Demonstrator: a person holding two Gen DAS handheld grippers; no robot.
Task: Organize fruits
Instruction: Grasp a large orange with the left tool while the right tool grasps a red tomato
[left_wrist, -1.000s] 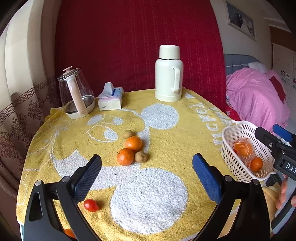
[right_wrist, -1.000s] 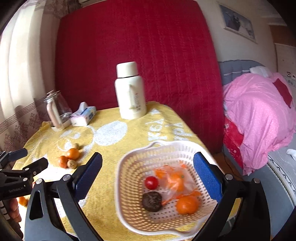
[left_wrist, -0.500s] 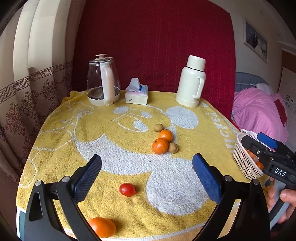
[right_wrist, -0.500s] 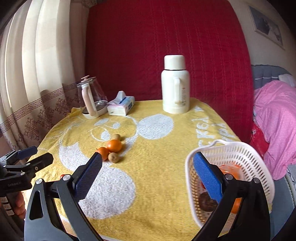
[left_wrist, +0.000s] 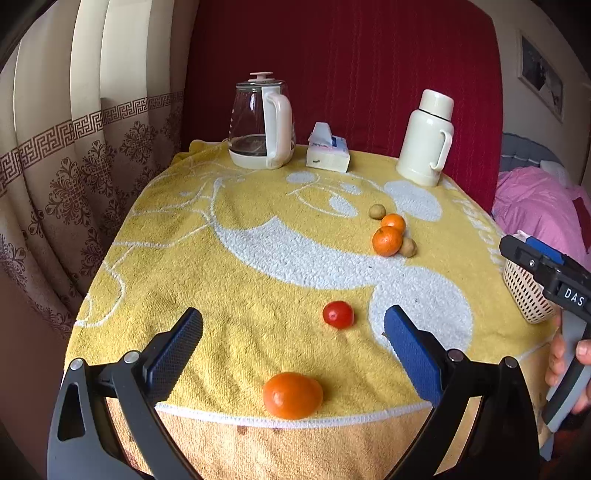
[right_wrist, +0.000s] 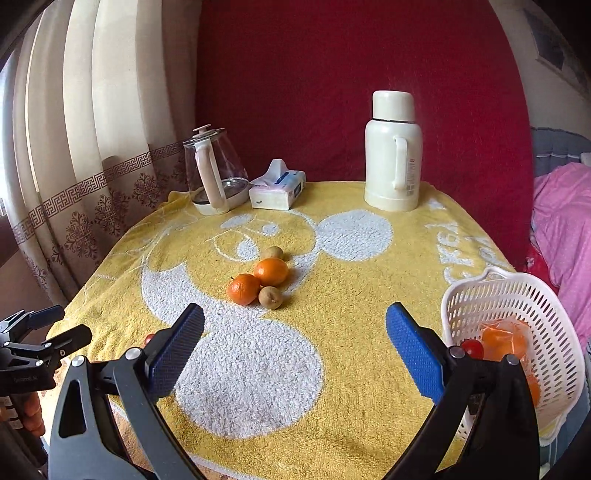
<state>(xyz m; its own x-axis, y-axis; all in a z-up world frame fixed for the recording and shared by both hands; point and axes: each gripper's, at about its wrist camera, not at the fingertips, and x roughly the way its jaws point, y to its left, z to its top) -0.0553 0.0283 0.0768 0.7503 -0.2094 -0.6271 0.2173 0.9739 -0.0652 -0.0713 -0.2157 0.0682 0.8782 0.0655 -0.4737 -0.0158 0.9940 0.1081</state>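
Observation:
On the yellow towel-covered table (left_wrist: 258, 266) an orange (left_wrist: 292, 395) lies at the near edge, with a red tomato (left_wrist: 338, 314) just beyond it. My left gripper (left_wrist: 293, 345) is open above that orange, holding nothing. Farther off sits a cluster of two oranges (right_wrist: 271, 271) (right_wrist: 243, 288) and two small brown fruits (right_wrist: 270, 297). The white basket (right_wrist: 554, 332) at the table's right edge holds a tomato (right_wrist: 472, 348) and bagged oranges (right_wrist: 504, 338). My right gripper (right_wrist: 295, 345) is open and empty over the towel, left of the basket.
At the back stand a glass kettle (left_wrist: 260, 122), a tissue pack (left_wrist: 328, 153) and a cream thermos (left_wrist: 426, 138). A red headboard is behind; curtains hang at left. A pink blanket (left_wrist: 535, 206) lies to the right. The left gripper (right_wrist: 37, 347) shows at the right view's left edge.
My left gripper swung left toward the near-edge orange and tomato. My right gripper drew back from over the basket, which now sits at its right.

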